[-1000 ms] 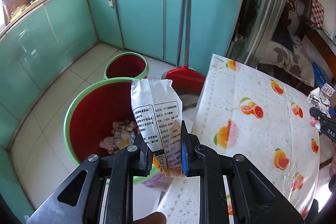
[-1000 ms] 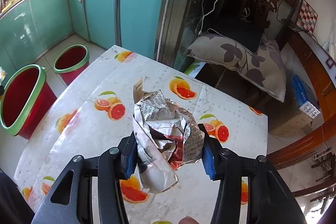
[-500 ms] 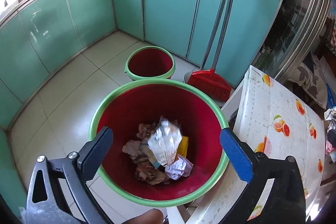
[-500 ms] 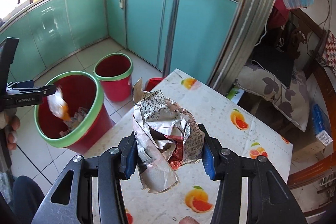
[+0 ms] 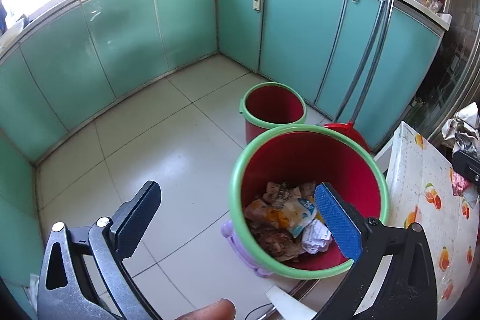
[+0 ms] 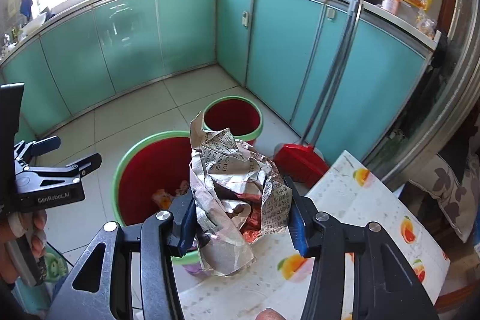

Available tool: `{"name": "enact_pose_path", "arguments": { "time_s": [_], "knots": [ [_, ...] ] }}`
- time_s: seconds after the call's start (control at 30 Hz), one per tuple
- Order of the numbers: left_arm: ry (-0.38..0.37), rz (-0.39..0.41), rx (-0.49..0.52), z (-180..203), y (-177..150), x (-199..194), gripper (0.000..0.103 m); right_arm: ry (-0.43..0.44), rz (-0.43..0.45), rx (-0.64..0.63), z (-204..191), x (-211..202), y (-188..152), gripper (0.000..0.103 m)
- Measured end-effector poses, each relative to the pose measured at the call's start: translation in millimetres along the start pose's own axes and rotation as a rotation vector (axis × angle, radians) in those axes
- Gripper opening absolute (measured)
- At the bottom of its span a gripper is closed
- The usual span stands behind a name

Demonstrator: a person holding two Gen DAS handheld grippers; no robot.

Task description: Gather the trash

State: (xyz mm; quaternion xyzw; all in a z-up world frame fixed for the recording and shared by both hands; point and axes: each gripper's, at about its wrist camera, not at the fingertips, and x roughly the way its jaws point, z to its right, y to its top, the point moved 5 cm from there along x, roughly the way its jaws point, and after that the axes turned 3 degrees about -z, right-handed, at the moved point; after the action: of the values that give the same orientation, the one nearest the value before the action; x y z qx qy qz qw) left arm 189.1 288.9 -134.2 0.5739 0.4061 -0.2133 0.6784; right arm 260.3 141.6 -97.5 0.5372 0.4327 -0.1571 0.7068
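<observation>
A large red bin with a green rim (image 5: 240, 170) stands on the floor beside the table and holds several crumpled wrappers (image 5: 288, 215). My left gripper (image 5: 237, 218) is open and empty, above the floor at the bin's left edge. It shows at the left of the right wrist view (image 6: 69, 153). My right gripper (image 6: 240, 215) is shut on a crumpled foil wrapper (image 6: 237, 188) with printed text, held over the table corner near the large bin (image 6: 120, 170). The wrapper also shows at the right edge of the left wrist view (image 5: 462, 128).
A smaller red bin (image 5: 274, 107) stands behind the large one. A red broom (image 6: 300, 158) leans on the teal cabinets (image 5: 300, 29). The table (image 6: 375, 206) has a fruit-print cloth. A purple stool (image 5: 237, 242) sits under the large bin.
My left gripper opened and dropped the white printed packet into the large bin, then drew left. My right gripper swung from over the table toward the bins with the foil wrapper.
</observation>
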Motion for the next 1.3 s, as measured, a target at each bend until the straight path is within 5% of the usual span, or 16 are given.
{"name": "enact_pose_path", "arguments": {
  "time_s": [0.3, 0.4, 0.47, 0.7, 0.97, 1.3],
  "knots": [
    [0.050, 0.012, -0.051, -63, -7, -10, 0.103, 0.052, -0.047, -0.031, -60, 56, 20, 0.050],
    [0.063, 0.017, -0.061, -77, -7, -10, 0.103, 0.058, -0.063, -0.030, -69, 70, 23, 0.061],
    [0.068, 0.018, -0.068, -81, -7, -11, 0.103, 0.043, -0.064, -0.029, -72, 76, 24, 0.077],
    [0.065, 0.020, -0.080, -84, -8, -11, 0.103, 0.023, -0.072, -0.028, -73, 80, 22, 0.099],
    [0.031, 0.044, -0.043, -56, -6, -27, 0.103, -0.007, -0.009, 0.024, -42, 38, 12, 0.101],
    [-0.086, 0.115, 0.087, 36, -14, -81, 0.103, -0.116, 0.094, 0.123, 33, -61, -23, 0.101]
  ]
}}
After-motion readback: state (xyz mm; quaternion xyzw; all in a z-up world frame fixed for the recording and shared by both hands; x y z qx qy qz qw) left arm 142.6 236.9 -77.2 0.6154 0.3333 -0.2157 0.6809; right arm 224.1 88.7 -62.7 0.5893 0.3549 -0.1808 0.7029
